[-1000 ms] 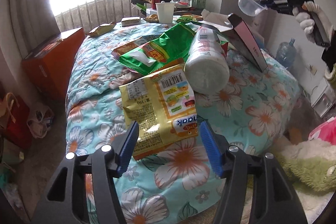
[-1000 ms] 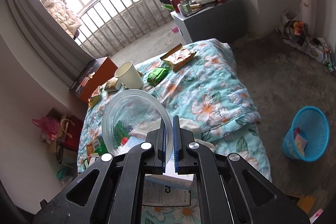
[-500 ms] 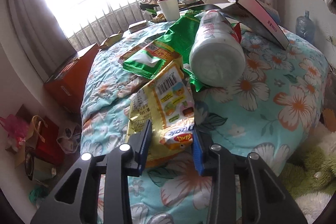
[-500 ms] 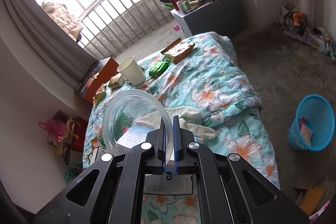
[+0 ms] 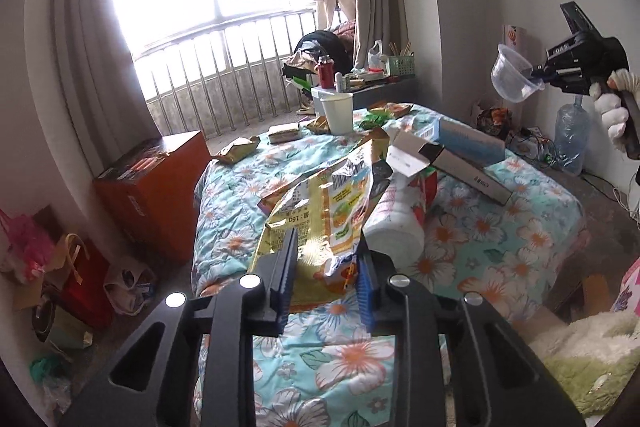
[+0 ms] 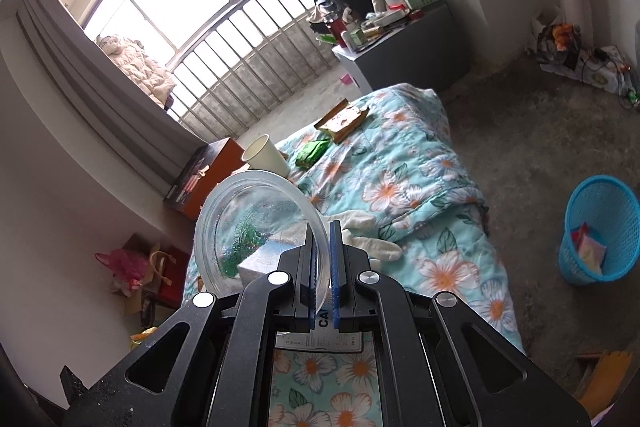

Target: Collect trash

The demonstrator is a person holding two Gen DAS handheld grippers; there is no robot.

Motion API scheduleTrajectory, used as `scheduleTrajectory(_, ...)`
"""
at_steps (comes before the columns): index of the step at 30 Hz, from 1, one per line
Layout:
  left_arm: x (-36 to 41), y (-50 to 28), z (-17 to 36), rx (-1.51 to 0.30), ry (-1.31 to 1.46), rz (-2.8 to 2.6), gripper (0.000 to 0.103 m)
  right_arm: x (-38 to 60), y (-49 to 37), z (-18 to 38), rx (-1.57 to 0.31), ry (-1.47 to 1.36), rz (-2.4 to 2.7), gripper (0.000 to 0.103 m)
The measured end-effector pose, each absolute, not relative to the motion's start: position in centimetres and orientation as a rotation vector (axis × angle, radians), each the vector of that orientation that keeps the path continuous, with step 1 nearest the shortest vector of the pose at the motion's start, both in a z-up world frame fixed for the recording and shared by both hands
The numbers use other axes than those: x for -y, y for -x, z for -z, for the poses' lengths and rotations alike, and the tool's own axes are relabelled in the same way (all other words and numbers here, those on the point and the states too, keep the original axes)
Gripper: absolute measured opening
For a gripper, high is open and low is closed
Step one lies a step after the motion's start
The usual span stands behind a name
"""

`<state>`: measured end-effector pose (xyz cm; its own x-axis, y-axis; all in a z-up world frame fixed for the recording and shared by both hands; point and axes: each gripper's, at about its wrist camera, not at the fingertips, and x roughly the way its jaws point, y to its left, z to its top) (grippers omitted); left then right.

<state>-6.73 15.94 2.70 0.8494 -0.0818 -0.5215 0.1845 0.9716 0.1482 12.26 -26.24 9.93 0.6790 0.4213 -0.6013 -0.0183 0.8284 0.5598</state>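
The yellow snack wrapper hangs crumpled between the pads of the left hand-held gripper, whose jaws have just been closing and now pinch its lower end, with the rest of it lifted above the near end of the bed. It is thin, glossy foil-like film, creased and slippery-looking, so the likeliest failure is that it slides out of a pinch taken so close to its edge, or that its free flap drags across the white plastic bottle lying just beside it and nudges that toward the bed's edge. The right hand-held gripper is clamped on the thin rim of a clear plastic bowl, a light, rigid, round shell held tilted in the air; gripped only at the lip, it could twist or pop free on a quick swing. The blue mesh waste basket stands on the floor well apart from the bed, so a long carry raises both risks. More litter lies on the soft floral quilt: a paper cup, flat cardboard boxes and a green packet.
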Motion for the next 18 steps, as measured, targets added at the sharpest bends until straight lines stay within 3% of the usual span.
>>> scheduleTrajectory(11, -6.4, 2.1, -10.4, -0.443, -0.085, 0.545, 0.025, 36.9, -5.7, -8.4, -0.696, -0.638, -0.034, 0.004)
scheduleTrajectory(18, 8.5, -7.7, -11.6, -0.64, -0.076, 0.899, 0.025, 43.2, -2.3, -4.1, -0.701, -0.654, 0.243, 0.004)
